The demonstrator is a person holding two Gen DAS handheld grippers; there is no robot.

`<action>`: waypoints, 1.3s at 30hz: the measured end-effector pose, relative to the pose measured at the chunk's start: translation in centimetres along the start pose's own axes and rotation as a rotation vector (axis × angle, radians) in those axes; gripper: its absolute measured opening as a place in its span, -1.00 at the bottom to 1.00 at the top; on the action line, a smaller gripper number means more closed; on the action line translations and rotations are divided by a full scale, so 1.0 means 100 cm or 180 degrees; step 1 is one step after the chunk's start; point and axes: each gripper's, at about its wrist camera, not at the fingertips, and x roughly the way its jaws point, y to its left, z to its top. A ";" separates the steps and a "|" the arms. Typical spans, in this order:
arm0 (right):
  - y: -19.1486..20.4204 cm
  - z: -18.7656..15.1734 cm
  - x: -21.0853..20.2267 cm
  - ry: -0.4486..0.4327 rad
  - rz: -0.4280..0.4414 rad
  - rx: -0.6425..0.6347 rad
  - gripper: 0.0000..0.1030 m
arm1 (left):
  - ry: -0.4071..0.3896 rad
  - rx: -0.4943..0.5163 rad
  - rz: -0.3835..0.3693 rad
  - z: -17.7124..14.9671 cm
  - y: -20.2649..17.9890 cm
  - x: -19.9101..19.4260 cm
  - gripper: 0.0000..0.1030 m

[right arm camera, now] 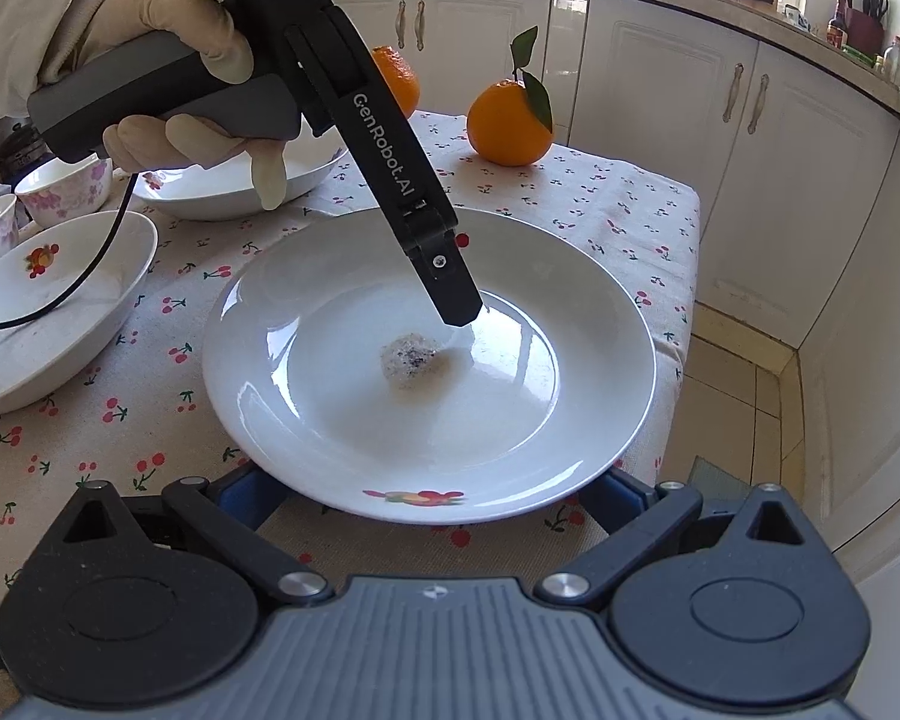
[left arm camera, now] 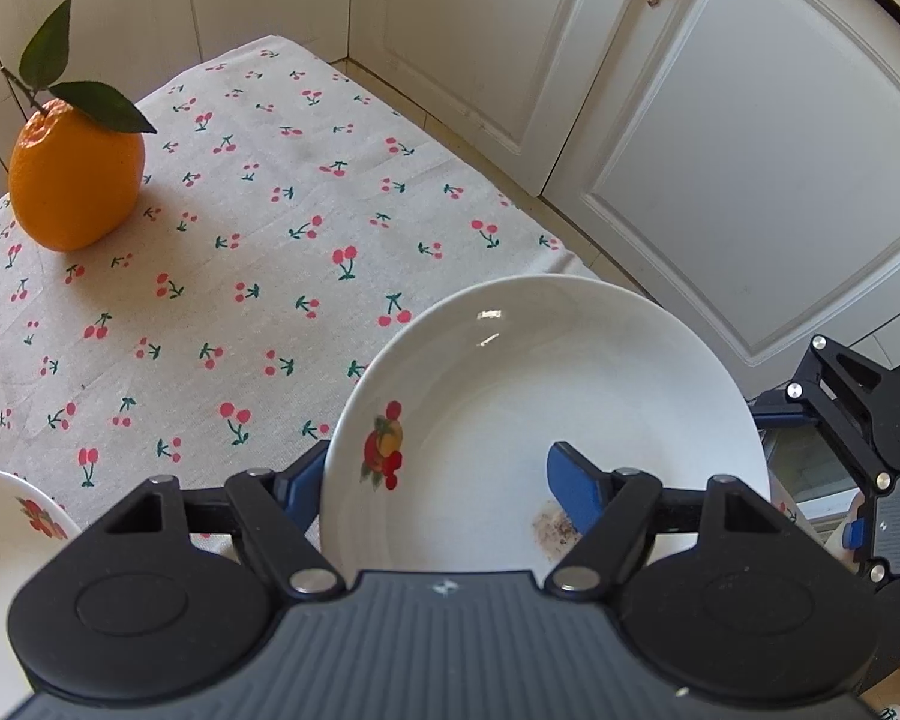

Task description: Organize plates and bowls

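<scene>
Starting at the lower left of the left wrist view, a white bowl (left arm camera: 0,546) with a fruit print pokes in. Above it, a leafed orange (left arm camera: 75,180) stands on the cherry-print tablecloth (left arm camera: 240,252). Lower centre, the left gripper (left arm camera: 438,474) straddles the rim of the white plate (left arm camera: 540,372): one blue finger sits outside the rim, the other inside beside a crumbly stain (left arm camera: 555,531). The jaws stand apart; whether they pinch the plate I cannot tell.

In the right wrist view, two more bowls (right arm camera: 48,312) sit at the left. A gloved hand (right arm camera: 168,72) at upper left holds the left gripper, whose tip touches the plate's well. The plate lies centre frame on the cloth. At the bottom, the right gripper (right arm camera: 429,492) is spread wide, holding nothing, its tips hidden under the plate's near rim.
</scene>
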 end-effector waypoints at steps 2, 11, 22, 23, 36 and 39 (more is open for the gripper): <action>0.000 0.000 -0.004 -0.0003 0.0004 0.0051 1.00 | -0.0038 -0.0033 0.0019 -0.001 0.000 -0.005 0.48; 0.008 -0.001 -0.047 -0.0171 0.0061 0.0382 1.00 | -0.0358 -0.0020 0.0089 -0.018 -0.016 -0.066 0.57; 0.057 0.001 -0.084 -0.0360 0.0015 0.0361 1.00 | -0.0946 0.0112 0.0424 -0.087 -0.060 -0.153 0.75; 0.062 0.001 -0.086 -0.0373 0.0012 0.0354 1.00 | -0.1016 0.0135 0.0504 -0.097 -0.063 -0.158 0.75; 0.107 -0.002 -0.096 -0.0614 0.0146 0.0431 1.00 | -0.1517 0.0027 0.1446 -0.231 -0.087 -0.177 0.92; 0.112 -0.002 -0.093 -0.0611 0.0172 0.0439 1.00 | -0.1489 -0.0116 0.1480 -0.254 -0.089 -0.171 0.92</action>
